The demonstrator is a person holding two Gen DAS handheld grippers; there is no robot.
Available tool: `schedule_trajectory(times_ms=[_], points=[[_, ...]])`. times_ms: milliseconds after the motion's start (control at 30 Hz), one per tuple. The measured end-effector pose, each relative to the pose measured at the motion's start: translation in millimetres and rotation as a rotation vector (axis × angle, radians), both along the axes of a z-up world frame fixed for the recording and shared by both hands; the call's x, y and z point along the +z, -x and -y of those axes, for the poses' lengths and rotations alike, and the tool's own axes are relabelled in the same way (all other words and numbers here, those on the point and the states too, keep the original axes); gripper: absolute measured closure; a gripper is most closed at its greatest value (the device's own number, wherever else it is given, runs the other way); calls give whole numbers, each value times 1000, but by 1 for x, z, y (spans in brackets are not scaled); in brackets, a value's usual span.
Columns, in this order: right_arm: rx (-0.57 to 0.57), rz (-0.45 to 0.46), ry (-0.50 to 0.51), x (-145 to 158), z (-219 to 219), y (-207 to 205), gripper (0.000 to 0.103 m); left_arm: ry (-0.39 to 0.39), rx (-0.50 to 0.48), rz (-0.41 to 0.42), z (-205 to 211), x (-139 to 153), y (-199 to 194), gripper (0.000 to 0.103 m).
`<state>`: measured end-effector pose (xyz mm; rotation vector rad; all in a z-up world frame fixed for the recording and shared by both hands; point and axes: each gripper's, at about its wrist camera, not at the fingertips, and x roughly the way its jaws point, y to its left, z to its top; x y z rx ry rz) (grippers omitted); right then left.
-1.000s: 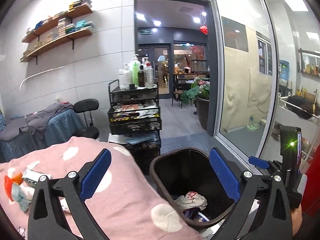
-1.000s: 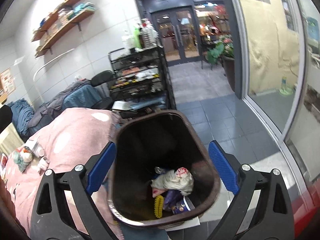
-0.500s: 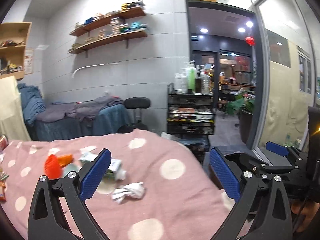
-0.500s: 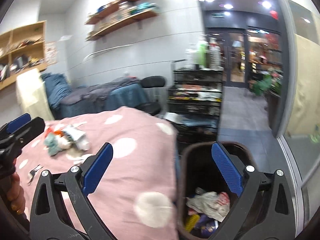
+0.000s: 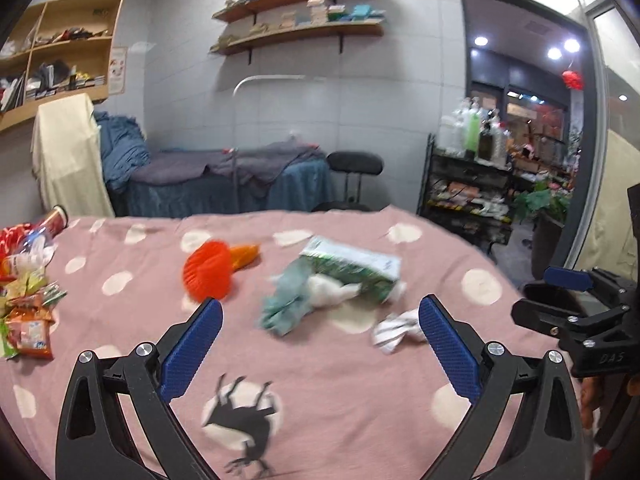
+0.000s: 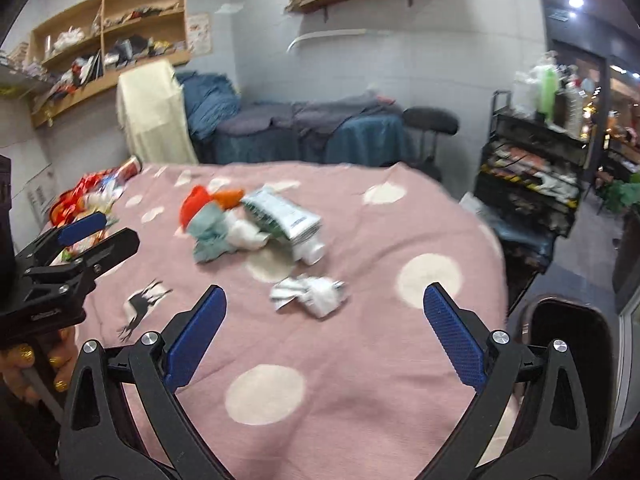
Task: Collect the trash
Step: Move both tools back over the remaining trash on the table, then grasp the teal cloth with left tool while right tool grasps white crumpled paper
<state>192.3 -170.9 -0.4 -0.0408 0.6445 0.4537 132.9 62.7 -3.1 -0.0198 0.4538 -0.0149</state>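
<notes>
Trash lies on the pink dotted blanket [image 5: 340, 368]: a crumpled white wrapper [image 5: 394, 332] [image 6: 310, 292], a green and white pack [image 5: 352, 268] [image 6: 280, 214], a teal and white wad [image 5: 286, 304] [image 6: 212, 234] and an orange piece [image 5: 210, 274] [image 6: 196, 202]. My left gripper [image 5: 316, 344] is open and empty, just short of the wad and wrapper. My right gripper [image 6: 324, 332] is open and empty, just behind the wrapper. The dark bin [image 6: 568, 364] stands at the blanket's right edge.
Snack packets [image 5: 26, 308] and a can [image 5: 54, 220] lie at the blanket's left end. Behind stand a blue-covered bed [image 5: 224, 184], a black stool [image 5: 354, 168] and a black trolley [image 5: 468, 196] with bottles. Glass wall on the right.
Both grippers have swung left, away from the bin and over the blanket. The trash pile now lies right in front of them. Both stay open and empty.
</notes>
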Motion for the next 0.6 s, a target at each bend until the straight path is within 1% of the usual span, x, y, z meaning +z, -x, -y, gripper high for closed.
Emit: schedule_trajectory(times_ms=[100, 200, 300, 467, 600], points=[[56, -51, 25, -12, -27, -5, 6, -60, 19, -90, -14, -16, -13, 8], [75, -95, 73, -26, -49, -19, 6, -118, 35, -128, -20, -26, -21, 8], [80, -143, 111, -36, -60, -32, 6, -100, -2, -210, -26, -34, -37, 8], [69, -226, 168, -53, -71, -62, 6, -34, -56, -279, -35, -43, -68, 8], [61, -280, 239, -66, -80, -89, 6, -41, -54, -323, -40, -49, -95, 8]])
